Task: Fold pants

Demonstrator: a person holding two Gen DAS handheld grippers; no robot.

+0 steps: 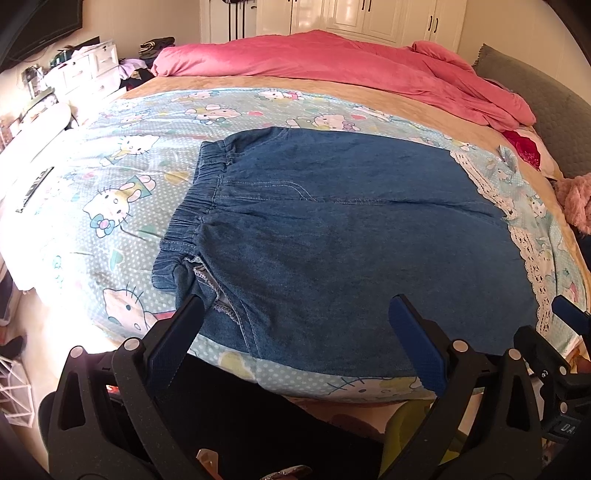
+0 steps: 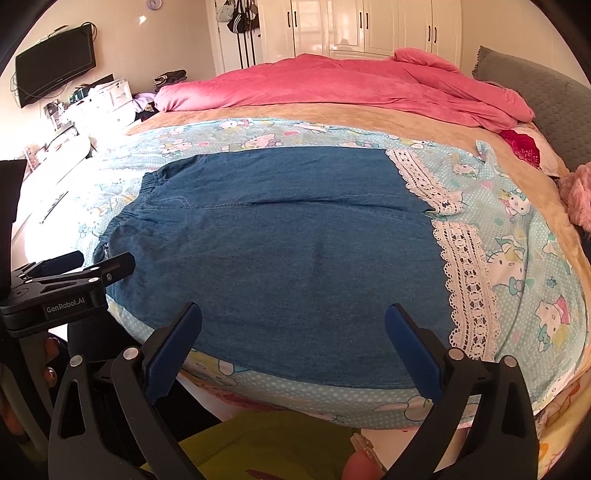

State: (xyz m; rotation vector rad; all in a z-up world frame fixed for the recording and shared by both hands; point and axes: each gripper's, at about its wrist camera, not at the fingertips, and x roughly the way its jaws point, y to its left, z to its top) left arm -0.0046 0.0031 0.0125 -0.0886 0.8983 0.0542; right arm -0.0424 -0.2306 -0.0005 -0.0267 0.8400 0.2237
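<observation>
Pants: the denim pants [image 1: 332,236] lie spread flat on the cartoon-cat sheet [image 1: 122,192], elastic waistband [image 1: 195,199] to the left, legs running right.
Pants, right wrist view: the same pants [image 2: 280,251] fill the middle of the frame, their near edge just short of the bed's near edge.
Lace trim: a white lace band [image 2: 465,280] lies at the right end of the pants, touching the denim; whether it is sewn to the pants or belongs to the sheet I cannot tell.
Pocket area: at the pants' near left corner, below the waistband, a light inner lining [image 1: 218,291] shows through an opening.
Left hand-held gripper: the left hand-held gripper [image 1: 295,332] is released, jaws wide apart, hovering over the near edge of the pants and holding nothing.
Right hand-held gripper: the right hand-held gripper [image 2: 293,332] is also released, jaws spread wide, above the near edge of the pants, right of the other gripper.
Sheet: the sheet [image 2: 517,236] shows on all sides of the pants.
Pink duvet: a crumpled pink duvet [image 1: 332,62] lies well beyond the far side of the pants.
Wardrobe: white wardrobe doors [image 2: 362,26] stand behind the duvet.
Television: a dark television [image 2: 55,62] hangs on the wall far left of the pants.
</observation>
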